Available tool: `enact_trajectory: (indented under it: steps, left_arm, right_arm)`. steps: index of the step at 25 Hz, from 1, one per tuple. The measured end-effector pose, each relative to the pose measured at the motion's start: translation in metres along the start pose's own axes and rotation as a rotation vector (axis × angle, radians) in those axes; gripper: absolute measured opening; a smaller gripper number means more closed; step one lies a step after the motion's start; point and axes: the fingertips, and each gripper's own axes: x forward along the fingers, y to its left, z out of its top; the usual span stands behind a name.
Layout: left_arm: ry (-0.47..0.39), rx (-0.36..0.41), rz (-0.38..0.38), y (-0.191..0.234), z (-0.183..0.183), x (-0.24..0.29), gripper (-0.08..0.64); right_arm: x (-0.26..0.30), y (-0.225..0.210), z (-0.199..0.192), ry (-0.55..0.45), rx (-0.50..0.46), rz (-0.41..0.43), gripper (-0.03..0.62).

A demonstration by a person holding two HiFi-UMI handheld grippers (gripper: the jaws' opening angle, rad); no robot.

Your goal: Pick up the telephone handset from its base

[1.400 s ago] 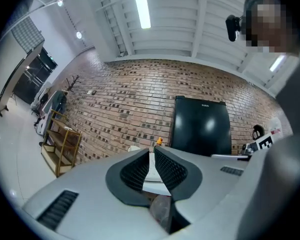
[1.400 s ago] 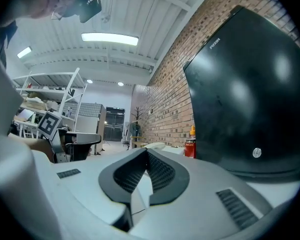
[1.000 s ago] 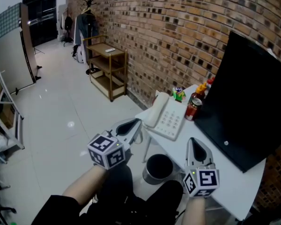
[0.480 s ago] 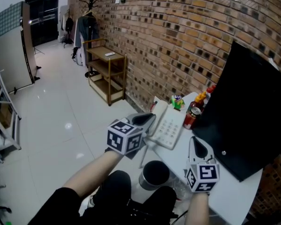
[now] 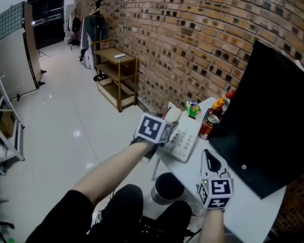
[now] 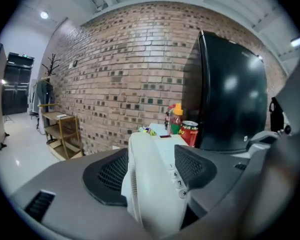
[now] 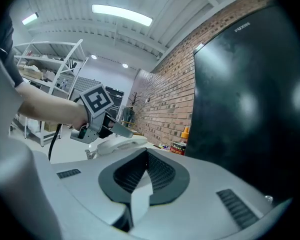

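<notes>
The white telephone [image 5: 186,135] sits at the near left corner of the white table [image 5: 245,201], its handset [image 5: 173,115] lying on the base's left side. My left gripper [image 5: 167,126] is over it, its marker cube hiding most of the handset. In the left gripper view the handset [image 6: 152,189] lies between the jaws of the left gripper [image 6: 150,156], which are opening; a gap shows on the keypad side. My right gripper [image 5: 212,161] hovers over the table's near edge, shut and empty, and is seen shut in its own view [image 7: 146,154].
A large black monitor [image 5: 273,115] fills the table's right side. A red can [image 5: 208,125] and sauce bottles [image 5: 219,105] stand behind the phone. A black round stool [image 5: 167,186] is below the table edge. A wooden shelf [image 5: 116,72] stands by the brick wall.
My left gripper has travelled from beside the table's edge up and right onto the phone, and its jaws now straddle the handset. The right gripper has shifted slightly.
</notes>
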Motion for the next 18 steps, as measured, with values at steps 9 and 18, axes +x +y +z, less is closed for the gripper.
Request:
enact_trajectory:
  steps: [9, 18]
  left_arm:
    - [0.119, 0.001, 0.016, -0.004, -0.029, 0.031, 0.292]
    - [0.072, -0.064, 0.017, 0.000, -0.024, 0.033, 0.244]
  right_arm:
    - [0.002, -0.004, -0.008, -0.003, 0.030, 0.011, 0.011]
    - [0.005, -0.001, -0.014, 0.005, 0.047, 0.007, 0.011]
